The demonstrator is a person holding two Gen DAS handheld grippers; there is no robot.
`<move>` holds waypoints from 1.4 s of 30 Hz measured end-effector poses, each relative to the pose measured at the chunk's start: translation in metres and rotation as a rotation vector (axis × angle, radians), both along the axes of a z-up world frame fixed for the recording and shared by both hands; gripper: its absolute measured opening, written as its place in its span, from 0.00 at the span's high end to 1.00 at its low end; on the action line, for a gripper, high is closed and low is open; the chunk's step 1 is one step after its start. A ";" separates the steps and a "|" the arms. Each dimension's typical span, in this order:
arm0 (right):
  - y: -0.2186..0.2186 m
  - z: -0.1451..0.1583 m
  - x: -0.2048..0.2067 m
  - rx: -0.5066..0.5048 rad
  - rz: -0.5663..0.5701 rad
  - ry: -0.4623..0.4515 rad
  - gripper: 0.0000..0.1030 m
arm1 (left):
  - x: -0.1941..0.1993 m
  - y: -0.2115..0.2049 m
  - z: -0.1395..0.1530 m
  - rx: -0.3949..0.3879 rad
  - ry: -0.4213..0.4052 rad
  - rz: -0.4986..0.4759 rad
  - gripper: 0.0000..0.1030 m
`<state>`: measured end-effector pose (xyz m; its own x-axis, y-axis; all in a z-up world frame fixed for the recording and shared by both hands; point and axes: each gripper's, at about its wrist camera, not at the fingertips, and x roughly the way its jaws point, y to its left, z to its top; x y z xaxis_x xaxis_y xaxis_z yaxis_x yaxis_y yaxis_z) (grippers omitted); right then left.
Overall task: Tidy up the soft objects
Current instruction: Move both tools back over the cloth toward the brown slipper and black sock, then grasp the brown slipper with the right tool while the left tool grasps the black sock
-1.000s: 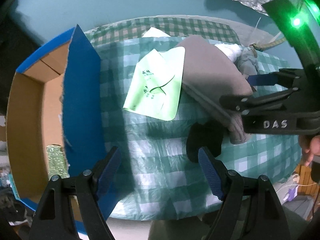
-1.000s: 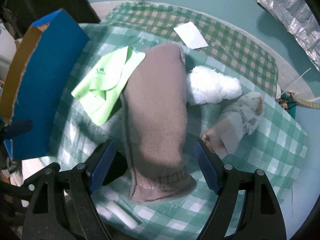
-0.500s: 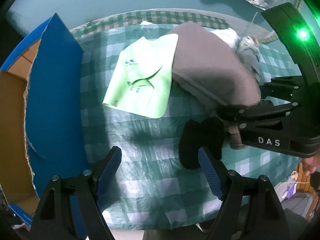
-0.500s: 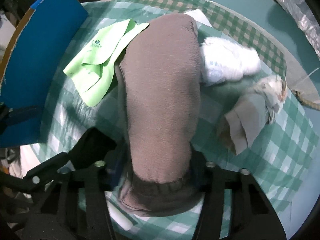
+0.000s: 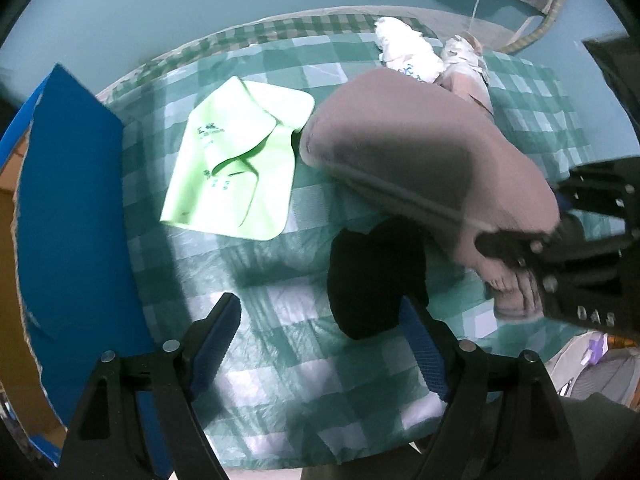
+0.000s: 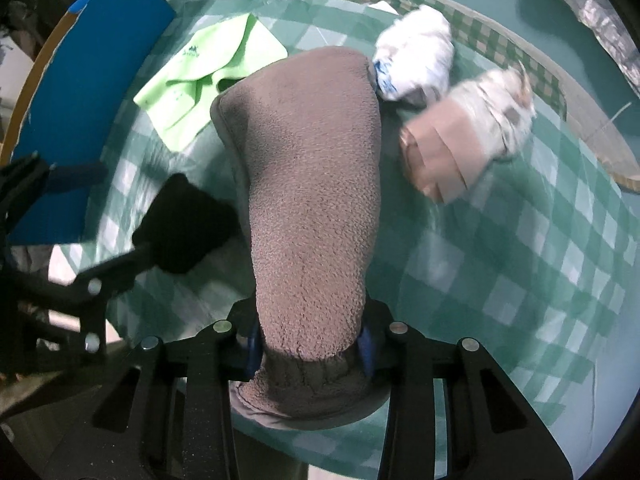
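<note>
Looking down at soft things on a checked cloth

The left gripper (image 5: 320, 338) hangs wide open over the green checked cloth (image 5: 280, 360), with a black sock (image 5: 372, 276) by its right finger. On the right, the right gripper (image 5: 560, 236) squeezes a big brown sock (image 5: 420, 152). A green cloth (image 5: 240, 160) lies flat near a blue box (image 5: 76, 208) on the left.

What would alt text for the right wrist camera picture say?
The right gripper is clamped on the cuff of a fuzzy grey-brown sock above a green checked tablecloth, with a lime green cloth, a black item and white bundles nearby.
</note>
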<state>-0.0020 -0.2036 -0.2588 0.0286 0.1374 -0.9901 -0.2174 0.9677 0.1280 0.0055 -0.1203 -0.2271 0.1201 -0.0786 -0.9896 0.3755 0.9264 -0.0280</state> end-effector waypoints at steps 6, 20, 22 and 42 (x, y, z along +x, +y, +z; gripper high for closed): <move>-0.011 -0.001 -0.010 -0.003 -0.031 0.004 0.65 | 0.004 -0.017 -0.003 0.000 0.012 -0.058 0.18; -0.023 -0.013 -0.013 0.030 -0.049 0.019 0.62 | 0.012 -0.046 -0.021 0.019 0.070 -0.143 0.18; -0.024 -0.014 -0.012 0.038 -0.034 0.014 0.62 | 0.014 -0.047 -0.024 0.020 0.078 -0.137 0.18; -0.010 0.011 -0.026 0.002 0.067 -0.098 0.73 | -0.008 -0.009 -0.015 0.014 0.044 -0.114 0.67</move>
